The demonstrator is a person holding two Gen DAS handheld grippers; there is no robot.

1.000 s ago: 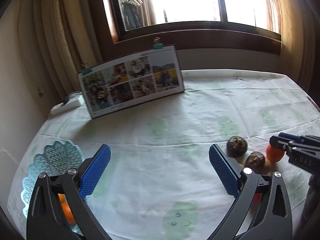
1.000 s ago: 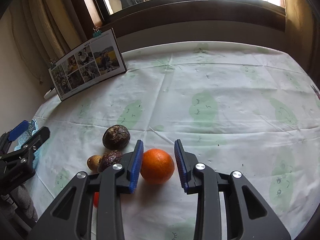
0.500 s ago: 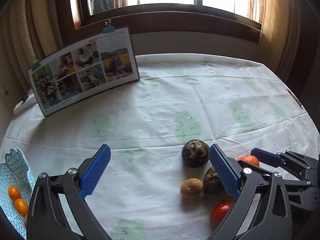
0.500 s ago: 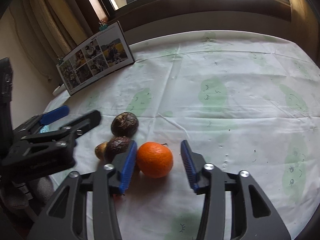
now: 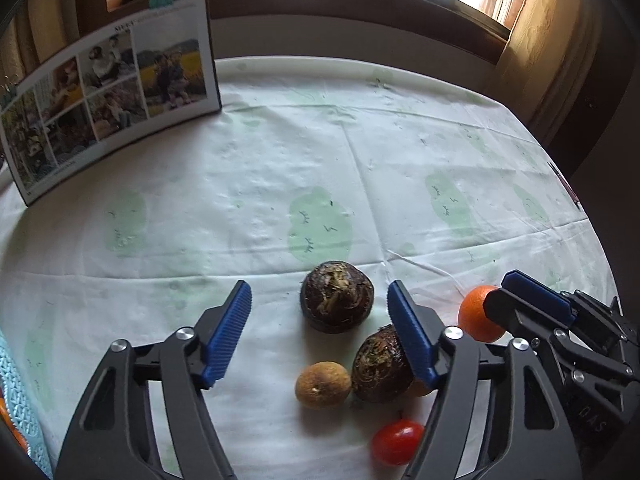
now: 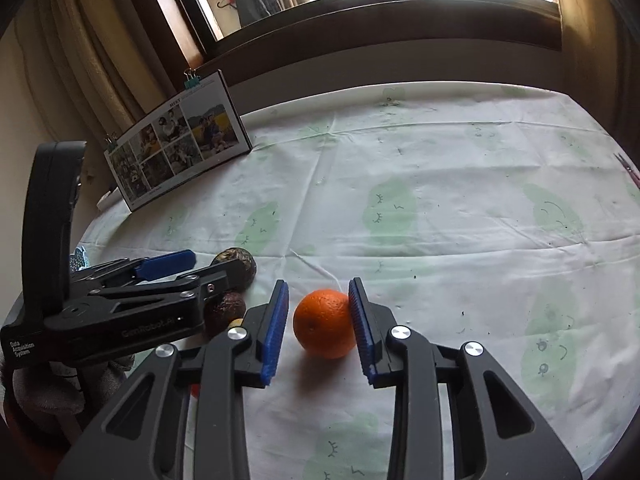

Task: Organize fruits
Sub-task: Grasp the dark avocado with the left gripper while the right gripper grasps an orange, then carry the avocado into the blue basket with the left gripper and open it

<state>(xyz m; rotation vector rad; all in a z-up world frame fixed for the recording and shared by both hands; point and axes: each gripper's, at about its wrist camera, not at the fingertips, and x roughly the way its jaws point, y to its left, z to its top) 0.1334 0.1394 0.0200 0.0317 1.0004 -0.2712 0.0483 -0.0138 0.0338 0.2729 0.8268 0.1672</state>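
Observation:
My right gripper (image 6: 318, 292) is open low over the tablecloth, with an orange (image 6: 324, 324) between its blue pads. The right pad touches the orange and the left pad stands a small gap away. My left gripper (image 5: 319, 300) is open, its fingers either side of a dark wrinkled fruit (image 5: 337, 297). A second dark fruit (image 5: 378, 364) lies partly behind its right finger. Closer in lie a small brown fruit (image 5: 322, 385) and a red tomato (image 5: 396, 441). In the left wrist view the orange (image 5: 476, 316) shows at the right gripper's (image 5: 504, 298) tips.
A teal lattice basket (image 5: 16, 392) with small orange fruits peeks in at the left edge. A photo board (image 5: 108, 92) stands propped at the back left, below the window. The table's right edge drops off near a curtain (image 5: 532, 40).
My left gripper has swung right, away from the basket, and come down around the dark fruits. The right gripper's fingers have narrowed on the orange since half a second ago.

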